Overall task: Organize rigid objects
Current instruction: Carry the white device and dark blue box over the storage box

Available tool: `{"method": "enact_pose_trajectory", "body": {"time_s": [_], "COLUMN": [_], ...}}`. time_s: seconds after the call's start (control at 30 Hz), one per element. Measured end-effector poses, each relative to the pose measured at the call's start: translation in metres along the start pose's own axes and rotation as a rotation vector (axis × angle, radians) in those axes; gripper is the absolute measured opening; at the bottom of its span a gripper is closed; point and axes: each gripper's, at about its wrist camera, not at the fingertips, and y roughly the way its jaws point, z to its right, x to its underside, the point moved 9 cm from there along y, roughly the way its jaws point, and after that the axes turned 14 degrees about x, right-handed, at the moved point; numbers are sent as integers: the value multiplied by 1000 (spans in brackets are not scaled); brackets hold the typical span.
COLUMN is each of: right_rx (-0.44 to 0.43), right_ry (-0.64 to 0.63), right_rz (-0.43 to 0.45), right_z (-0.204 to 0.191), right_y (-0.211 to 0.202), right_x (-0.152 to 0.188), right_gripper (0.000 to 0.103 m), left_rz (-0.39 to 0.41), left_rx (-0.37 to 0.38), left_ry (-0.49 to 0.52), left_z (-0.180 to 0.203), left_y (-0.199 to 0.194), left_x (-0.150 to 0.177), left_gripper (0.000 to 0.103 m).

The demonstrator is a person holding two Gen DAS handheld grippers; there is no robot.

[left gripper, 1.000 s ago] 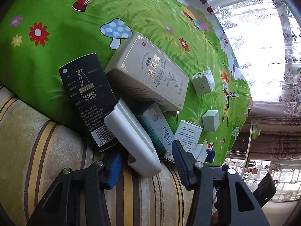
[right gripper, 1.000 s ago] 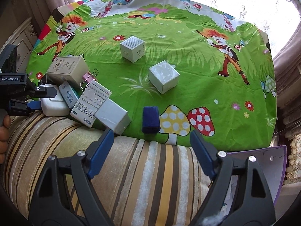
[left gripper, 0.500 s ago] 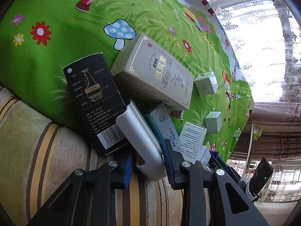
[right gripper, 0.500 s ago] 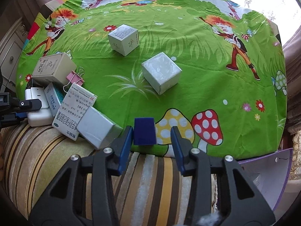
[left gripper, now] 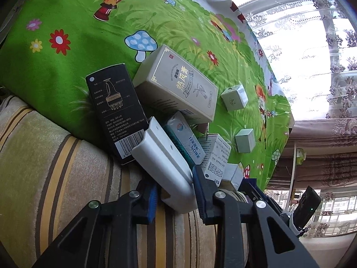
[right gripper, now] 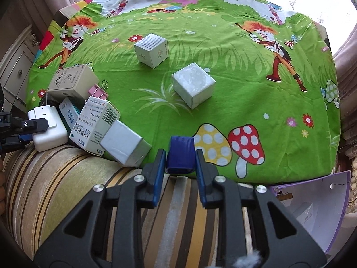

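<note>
My left gripper (left gripper: 175,186) is shut on a white plastic device (left gripper: 164,163), which also shows in the right wrist view (right gripper: 48,125). It lies at the edge of the green cartoon cloth (left gripper: 67,71). My right gripper (right gripper: 180,163) is shut on a small dark blue box (right gripper: 180,154) at the cloth's near edge. Beside the white device lie a black box (left gripper: 116,109), a beige box (left gripper: 178,87), a teal-and-white box (left gripper: 187,140) and a printed white medicine box (right gripper: 94,126).
Two white cubes (right gripper: 193,84) (right gripper: 151,50) stand mid-cloth. A white-grey box (right gripper: 125,145) and a pink binder clip (right gripper: 97,91) lie near the pile. A striped cushion (right gripper: 67,178) runs along the near side. A purple-and-white carton (right gripper: 312,210) sits low right. Curtains (left gripper: 312,44) hang behind.
Both grippers moved forward and closed: the left onto the white device, the right onto the blue box. One second ago both stood open.
</note>
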Motion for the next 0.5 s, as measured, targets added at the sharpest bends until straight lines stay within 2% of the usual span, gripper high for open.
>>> {"method": "enact_pose_trajectory", "body": {"time_s": [0.27, 0.5], "right_rx": [-8, -14], "right_ry": [28, 63], "right_rz": [43, 85], "right_z": [3, 11], "right_y": [-21, -44], "right_x": [6, 19], "right_gripper": [30, 30], "left_rz": [42, 30], "left_rx": [35, 91], "left_ry": [30, 49], "left_z": [11, 27], "left_y": [-17, -16], "left_x": [9, 25], "left_gripper": [30, 30]}}
